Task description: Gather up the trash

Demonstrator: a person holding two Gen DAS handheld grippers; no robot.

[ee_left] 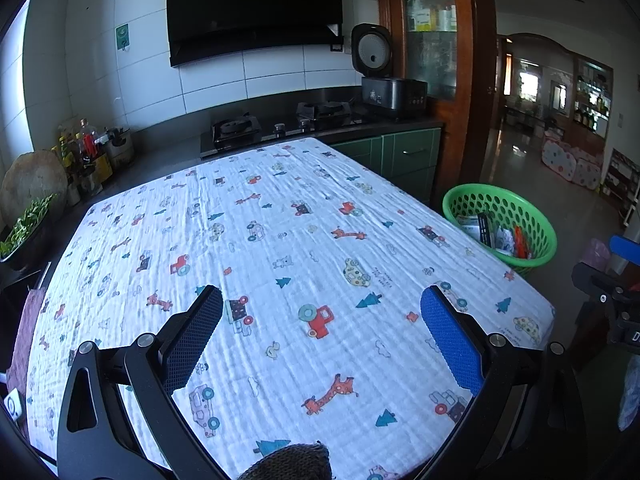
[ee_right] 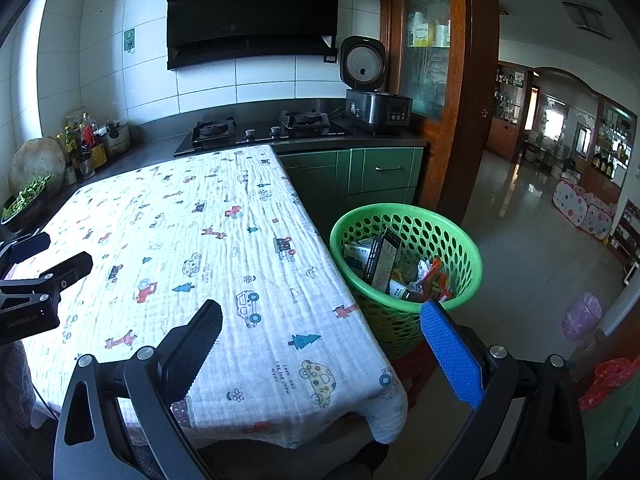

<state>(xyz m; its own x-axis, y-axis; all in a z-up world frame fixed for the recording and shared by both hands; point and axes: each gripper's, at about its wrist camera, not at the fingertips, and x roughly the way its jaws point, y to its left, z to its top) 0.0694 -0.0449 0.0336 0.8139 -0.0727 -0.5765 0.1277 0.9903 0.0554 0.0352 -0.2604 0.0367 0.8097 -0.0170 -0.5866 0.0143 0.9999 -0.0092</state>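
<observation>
A green perforated basket stands on the floor at the table's right side and holds several pieces of trash, among them a dark box and orange wrappers. The basket also shows at the right of the left wrist view. My left gripper hovers open over the patterned tablecloth, nothing between its fingers. My right gripper is open and empty above the table's right front corner, its blue finger close to the basket's rim. The left gripper's body appears at the left of the right wrist view.
A gas hob and a rice cooker sit on the dark counter behind the table. Bottles and a bowl of greens crowd the left counter. Green cabinets face the basket. A doorway at the right leads to a tiled room.
</observation>
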